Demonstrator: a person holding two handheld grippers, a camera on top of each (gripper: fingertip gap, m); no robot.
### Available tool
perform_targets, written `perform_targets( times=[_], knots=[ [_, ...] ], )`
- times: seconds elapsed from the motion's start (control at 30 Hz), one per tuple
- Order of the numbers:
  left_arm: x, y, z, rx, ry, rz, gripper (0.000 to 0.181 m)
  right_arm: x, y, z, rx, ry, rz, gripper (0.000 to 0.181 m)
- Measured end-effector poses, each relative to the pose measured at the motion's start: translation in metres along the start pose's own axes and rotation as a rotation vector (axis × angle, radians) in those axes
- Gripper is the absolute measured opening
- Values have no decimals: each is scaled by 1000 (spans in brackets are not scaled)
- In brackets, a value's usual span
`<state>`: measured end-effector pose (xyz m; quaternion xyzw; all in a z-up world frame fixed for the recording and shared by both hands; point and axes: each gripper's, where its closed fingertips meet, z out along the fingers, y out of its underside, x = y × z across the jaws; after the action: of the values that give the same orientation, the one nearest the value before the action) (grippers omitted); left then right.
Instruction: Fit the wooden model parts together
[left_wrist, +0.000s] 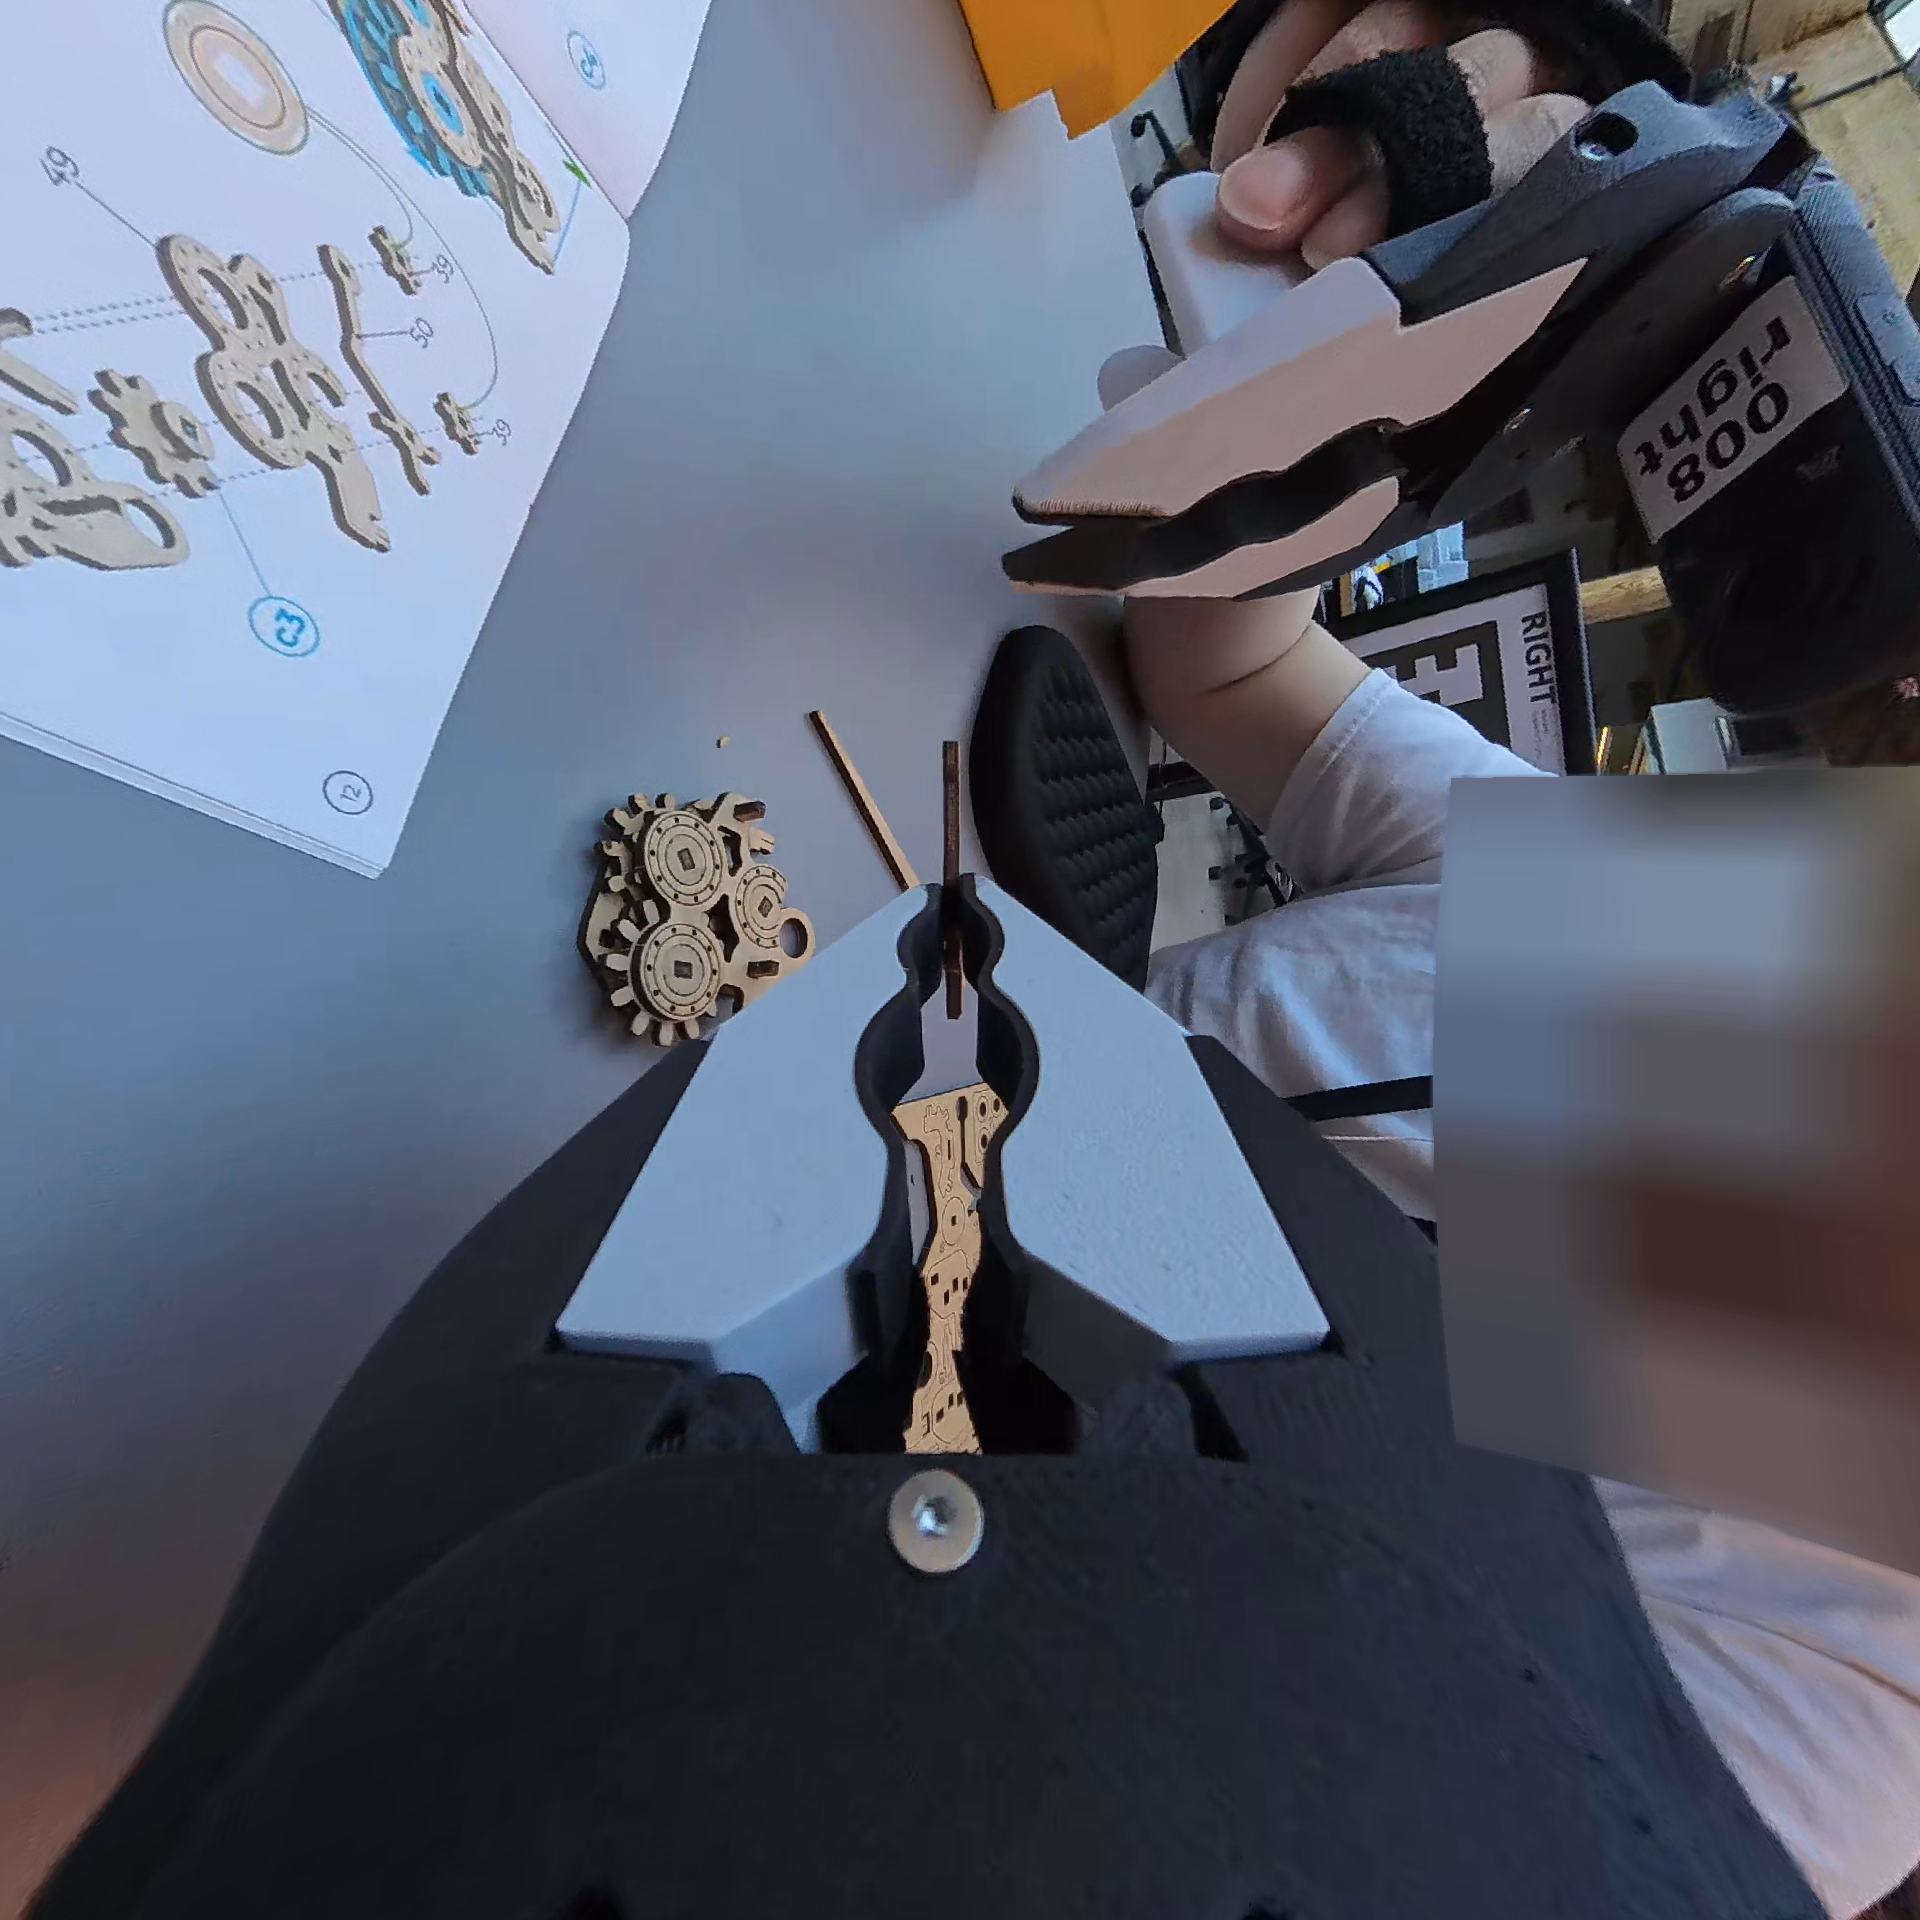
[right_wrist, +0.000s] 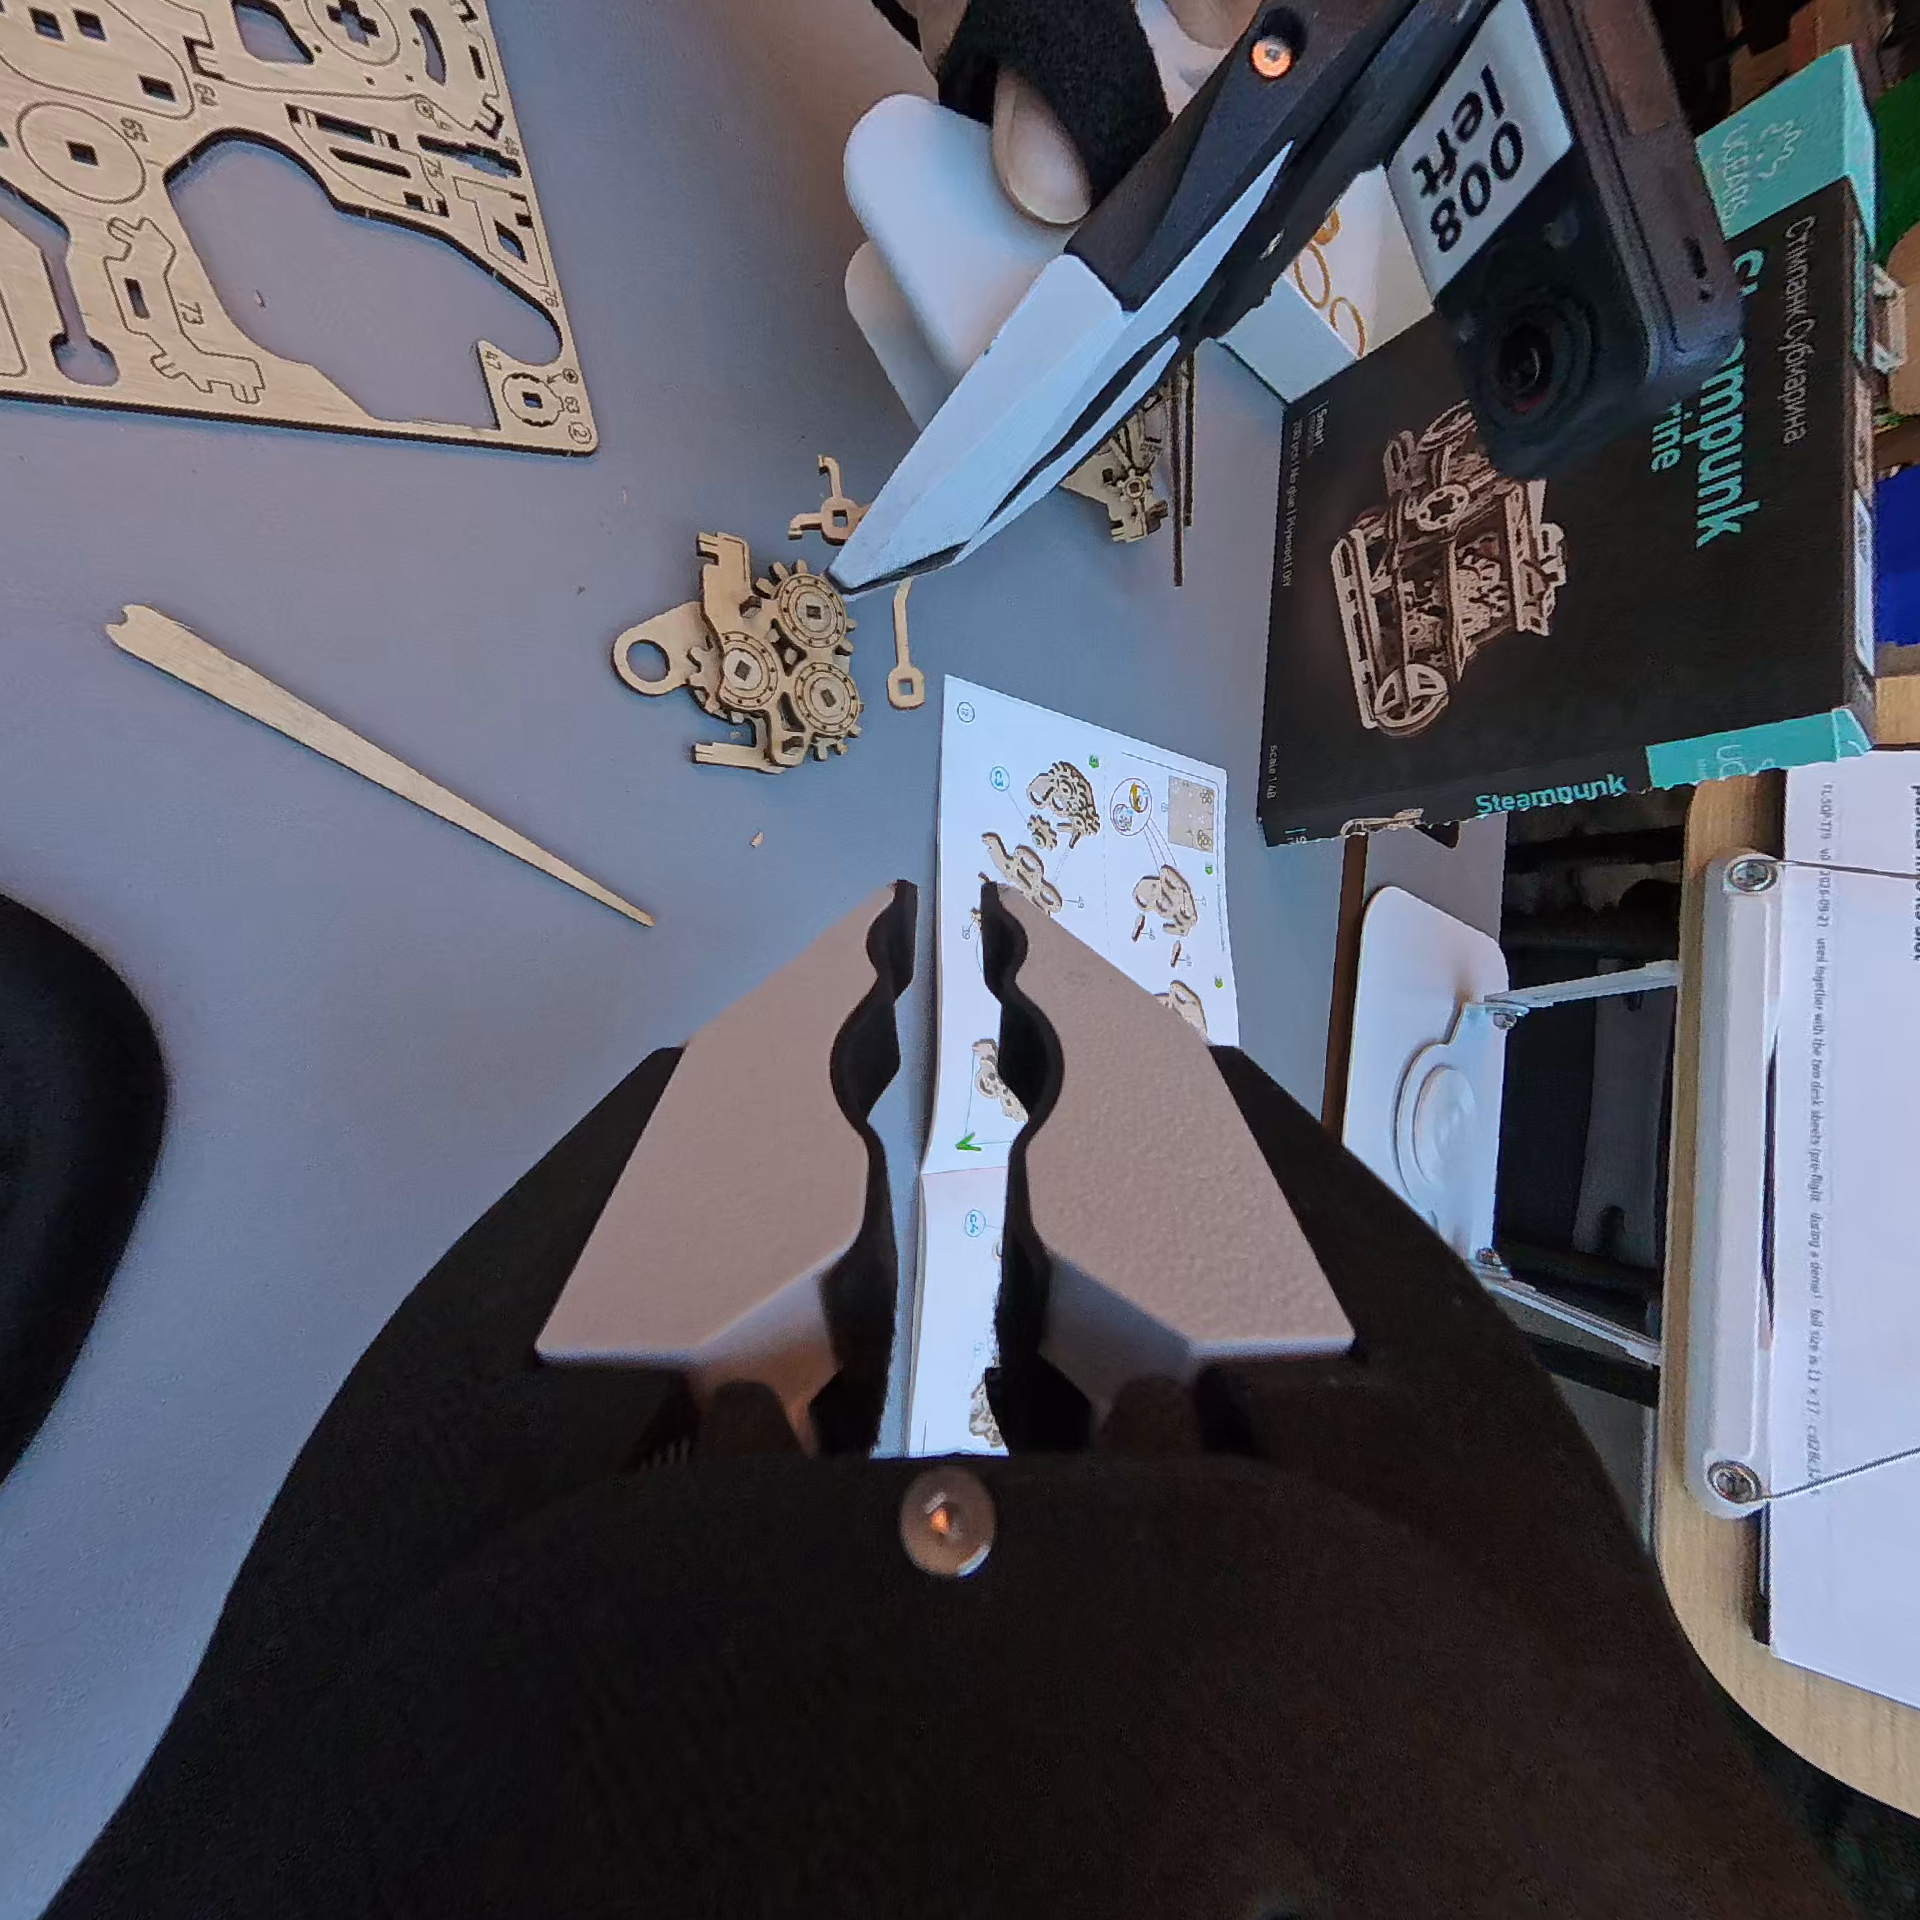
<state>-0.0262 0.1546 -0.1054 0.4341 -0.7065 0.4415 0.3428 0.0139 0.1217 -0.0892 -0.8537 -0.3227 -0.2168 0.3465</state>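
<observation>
My left gripper (left_wrist: 951, 896) is shut on a small flat wooden lever (left_wrist: 950, 821), seen edge-on and sticking out past the fingertips. In the right wrist view the left gripper (right_wrist: 883, 569) hovers just right of the wooden gear assembly (right_wrist: 774, 665), and the lever (right_wrist: 904, 649), with a square-holed end, hangs from its tip. The gear assembly (left_wrist: 691, 920) lies flat on the grey table, left of my left fingertips. My right gripper (right_wrist: 948, 899) is slightly open and empty above the instruction booklet (right_wrist: 1081, 883). It also shows in the left wrist view (left_wrist: 1039, 540), raised at upper right.
A cut-out wooden part sheet (right_wrist: 260, 208) lies far left. A long pointed wooden stick (right_wrist: 364, 748) and a small hooked piece (right_wrist: 831, 509) lie near the assembly. The dark kit box (right_wrist: 1558, 520) stands right. The open booklet (left_wrist: 208, 416) lies left. A black mesh chair (left_wrist: 1060, 821) is at the table edge. Tip to tip, the grippers are about 6 centimeters apart.
</observation>
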Motion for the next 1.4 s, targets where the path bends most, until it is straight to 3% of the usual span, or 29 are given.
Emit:
perform_targets(
  times=[0.37,0.63,0.73,0.8,0.93,1.1,1.23,1.4],
  knots=[
    [-2,-2,10,-59,17,-31,0,-11,-22,10,116,11,-29,12],
    [-9,-1,8,-60,8,-62,0,-8,-30,6,411,-3,161,15],
    [-11,0,7,-61,16,-75,0,0,-27,5,486,94,179,15],
    [-11,0,7,-45,26,-85,0,15,-17,-3,549,281,227,9],
    [-8,2,9,-28,40,-73,0,46,3,-23,457,682,172,0],
    [-7,2,8,-29,39,-72,0,45,21,3,290,640,189,0],
    [-6,2,5,-29,20,-55,0,55,28,-5,312,684,282,0],
    [-11,2,5,-33,-7,-63,0,46,20,3,356,597,285,1]
  ],
)
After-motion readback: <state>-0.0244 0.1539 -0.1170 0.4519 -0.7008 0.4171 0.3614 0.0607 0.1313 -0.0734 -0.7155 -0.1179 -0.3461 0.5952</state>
